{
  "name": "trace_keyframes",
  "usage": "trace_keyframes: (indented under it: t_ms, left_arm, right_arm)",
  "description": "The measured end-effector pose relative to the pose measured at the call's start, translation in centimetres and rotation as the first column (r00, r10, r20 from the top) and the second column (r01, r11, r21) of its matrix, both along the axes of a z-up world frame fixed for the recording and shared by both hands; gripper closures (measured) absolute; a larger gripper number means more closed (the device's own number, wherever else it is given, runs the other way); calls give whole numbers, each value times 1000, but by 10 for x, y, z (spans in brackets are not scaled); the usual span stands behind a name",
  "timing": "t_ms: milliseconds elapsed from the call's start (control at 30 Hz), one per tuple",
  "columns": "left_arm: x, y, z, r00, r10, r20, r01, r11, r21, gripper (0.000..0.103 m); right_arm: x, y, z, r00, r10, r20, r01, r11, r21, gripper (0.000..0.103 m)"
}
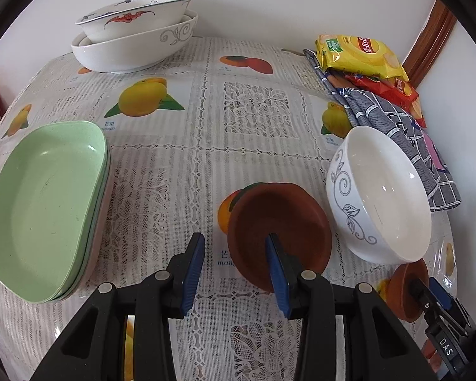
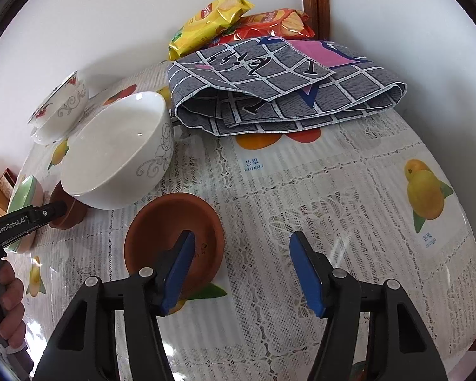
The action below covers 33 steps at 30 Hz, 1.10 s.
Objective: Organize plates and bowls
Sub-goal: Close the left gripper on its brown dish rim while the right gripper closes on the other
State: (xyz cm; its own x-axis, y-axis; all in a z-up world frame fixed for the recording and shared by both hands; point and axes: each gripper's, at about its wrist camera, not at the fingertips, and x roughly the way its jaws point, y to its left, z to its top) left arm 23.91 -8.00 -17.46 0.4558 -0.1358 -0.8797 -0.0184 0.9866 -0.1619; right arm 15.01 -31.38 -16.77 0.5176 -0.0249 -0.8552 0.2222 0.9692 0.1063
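My left gripper (image 1: 234, 266) is open; its right finger hangs over a brown clay saucer (image 1: 288, 225) on the table. My right gripper (image 2: 241, 270) is open; its left finger sits over a second brown saucer (image 2: 168, 225), which also shows in the left wrist view (image 1: 403, 289). A white bowl with grey scrollwork (image 1: 387, 197) stands between the saucers; it also shows in the right wrist view (image 2: 117, 152). Stacked green plates (image 1: 44, 203) lie at the left. Two nested white bowls (image 1: 133, 31) stand at the back.
A folded grey checked cloth (image 2: 285, 92) and yellow and red snack bags (image 2: 212, 22) lie by the wall at the back right. The table has a fruit-print lace cover (image 1: 206, 127). The table's edge curves close on the right (image 2: 460, 285).
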Motion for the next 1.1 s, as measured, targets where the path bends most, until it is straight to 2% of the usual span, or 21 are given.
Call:
trace_keyframes:
  t_ms: [400,500,533,567,733,967,1100]
  left_arm:
    - [11,2,-6,1000,-7,4,7,1000,0,66]
    - [12,0,-6,1000,-15,13,15,1000,6,66]
    - [13,-1,-6,1000,-20,15,20,1000,10,66]
    - [13,-2,-6,1000,-25,17,24,1000,14,67]
    - [12,-2,-5,999,-42,18,42,999,-16,83]
    - [4,-3,-1,997,-72,26,73,997,-30,93]
    - [-3,-1,5,996,-87,38,88,995,-36,94]
  right_arm:
    - [12,9,-5,999,36,-16,-36,999,-16,63]
    - [14,12,-5,999,38,-13,-39,999,-13,69]
    - [14,12,-6,999,42,-12,-42,999,-6,75]
    - [14,13,-6,999,50,-10,-49,999,9,83]
    - [12,19,-4,998,57,-4,-57,998,-3,88]
    - [7,21,1,999,38,14,-39,999,13,93]
    - [3,26,8,999,38,28,-38,999,9,94]
